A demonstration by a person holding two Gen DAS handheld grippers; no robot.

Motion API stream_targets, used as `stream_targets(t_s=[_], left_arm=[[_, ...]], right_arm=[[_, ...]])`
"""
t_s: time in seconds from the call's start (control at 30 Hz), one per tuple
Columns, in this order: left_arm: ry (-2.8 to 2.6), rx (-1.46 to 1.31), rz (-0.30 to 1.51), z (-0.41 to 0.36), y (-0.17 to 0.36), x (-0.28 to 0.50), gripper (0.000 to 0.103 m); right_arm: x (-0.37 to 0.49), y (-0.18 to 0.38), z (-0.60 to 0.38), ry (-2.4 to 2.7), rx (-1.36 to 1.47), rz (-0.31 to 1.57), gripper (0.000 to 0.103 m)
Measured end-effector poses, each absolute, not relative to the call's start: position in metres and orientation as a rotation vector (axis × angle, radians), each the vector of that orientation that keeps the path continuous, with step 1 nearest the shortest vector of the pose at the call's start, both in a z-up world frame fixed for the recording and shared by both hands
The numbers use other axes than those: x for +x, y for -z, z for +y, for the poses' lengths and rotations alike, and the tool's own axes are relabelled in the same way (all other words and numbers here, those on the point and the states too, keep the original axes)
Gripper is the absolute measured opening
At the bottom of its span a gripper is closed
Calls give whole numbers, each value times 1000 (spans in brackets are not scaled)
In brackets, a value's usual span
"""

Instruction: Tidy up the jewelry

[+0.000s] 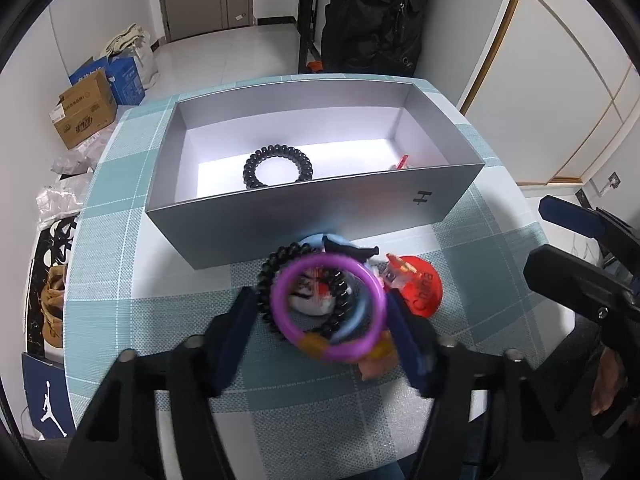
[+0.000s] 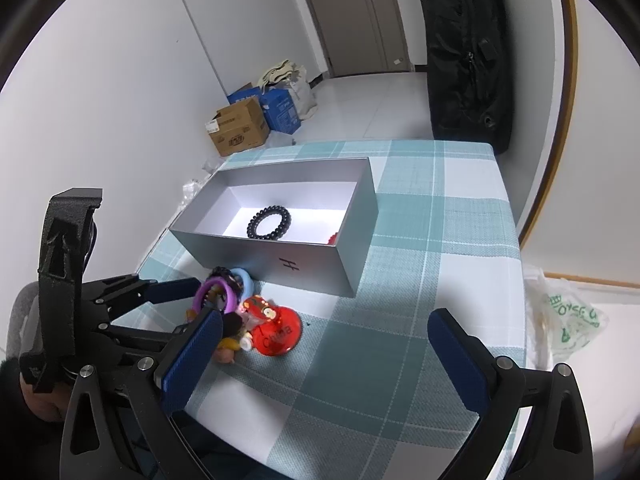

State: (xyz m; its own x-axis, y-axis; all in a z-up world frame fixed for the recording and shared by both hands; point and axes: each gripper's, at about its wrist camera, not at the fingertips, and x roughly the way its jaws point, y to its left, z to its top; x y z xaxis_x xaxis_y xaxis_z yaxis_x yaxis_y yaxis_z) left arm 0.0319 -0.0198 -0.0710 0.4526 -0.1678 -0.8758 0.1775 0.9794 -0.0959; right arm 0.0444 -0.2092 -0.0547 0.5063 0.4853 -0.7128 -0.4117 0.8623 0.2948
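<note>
**Left gripper closing around the purple bangle at the jewelry pile**

We see the left gripper (image 1: 320,320) tilted steeply down over a small heap of jewelry lying on the checked tablecloth (image 1: 120,280), just in front of the grey box (image 1: 312,216). Its two blue fingers (image 1: 234,328) bracket the purple bangle (image 1: 328,312), one on each side. The left finger stands clear of the ring; whether the right finger already presses on it we cannot tell, since the ring is blurred there. We read this as a grasp being set up, not yet a firm pinch.

Beneath and beside the bangle lie a black coil band (image 1: 272,276), a pale blue ring (image 1: 360,316), a red disc (image 1: 424,288) printed with letters, and some small mixed pieces we cannot identify. The bangle sits on top of the heap, which likely explains why it is taken first.

The box stands open, its near wall toward the pile, so that items need only a short lift over the rim. It already holds another black coil band (image 1: 274,166) and a small red piece (image 1: 400,162) in the right corner.

The right gripper (image 2: 324,360), fingers spread wide and empty, hangs over bare cloth to the right of the pile, apparently kept out of the way.
</note>
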Motion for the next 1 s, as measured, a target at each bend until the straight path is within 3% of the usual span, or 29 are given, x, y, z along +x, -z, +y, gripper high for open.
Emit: stream_targets(t_s=[0.2,0.8,1.0], left_arm=[[233,13,1067,-22,65,30,48],[326,-225,1018,19,31,28,47],[331,-283,983,37,22,30,47]], right_arm=[[43,56,-209,-531,87,895,103],[44,63,-183,-612,60,905,102],[46,72,-167,-667,33,935,80]])
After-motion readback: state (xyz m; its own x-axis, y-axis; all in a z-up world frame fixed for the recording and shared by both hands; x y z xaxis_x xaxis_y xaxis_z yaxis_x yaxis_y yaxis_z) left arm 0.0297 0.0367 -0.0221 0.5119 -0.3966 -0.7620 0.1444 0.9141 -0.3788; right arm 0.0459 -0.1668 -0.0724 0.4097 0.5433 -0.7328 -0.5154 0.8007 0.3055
